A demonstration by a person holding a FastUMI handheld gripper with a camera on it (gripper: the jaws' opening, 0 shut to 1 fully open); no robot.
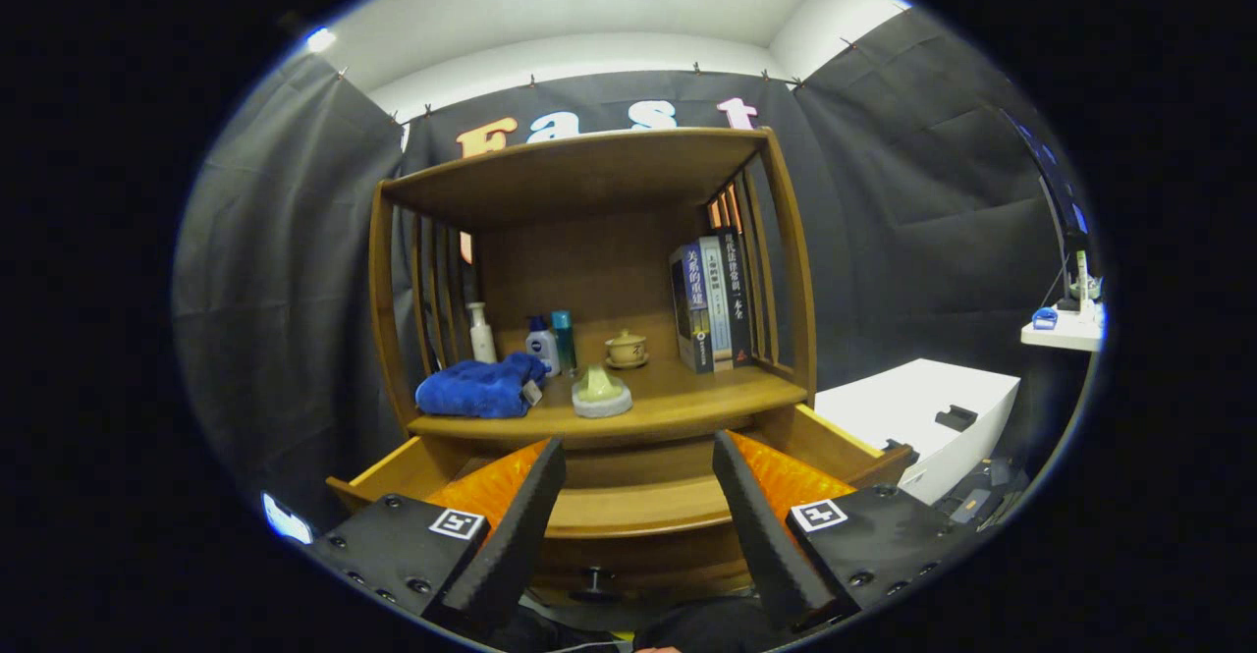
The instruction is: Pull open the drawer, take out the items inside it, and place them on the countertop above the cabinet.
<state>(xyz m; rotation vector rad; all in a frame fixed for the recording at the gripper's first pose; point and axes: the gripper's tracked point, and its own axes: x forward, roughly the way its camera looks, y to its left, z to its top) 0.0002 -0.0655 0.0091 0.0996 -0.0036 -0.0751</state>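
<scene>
Hovering wide-spread fingers [638,457], empty, above open drawer [628,506].

We see three books [715,304] standing upright against the slatted side of the shelf unit. Off beside the cabinet sits a white box [918,417], and beyond it a small white ledge [1063,335] carries some equipment.

Three upright hardcover books [715,304] at the right of the wooden cabinet's shelf carry Chinese titles down their spines, too small to read surely. Each side of the tool [638,466] bears a square black-and-white coded marker [458,523].
</scene>
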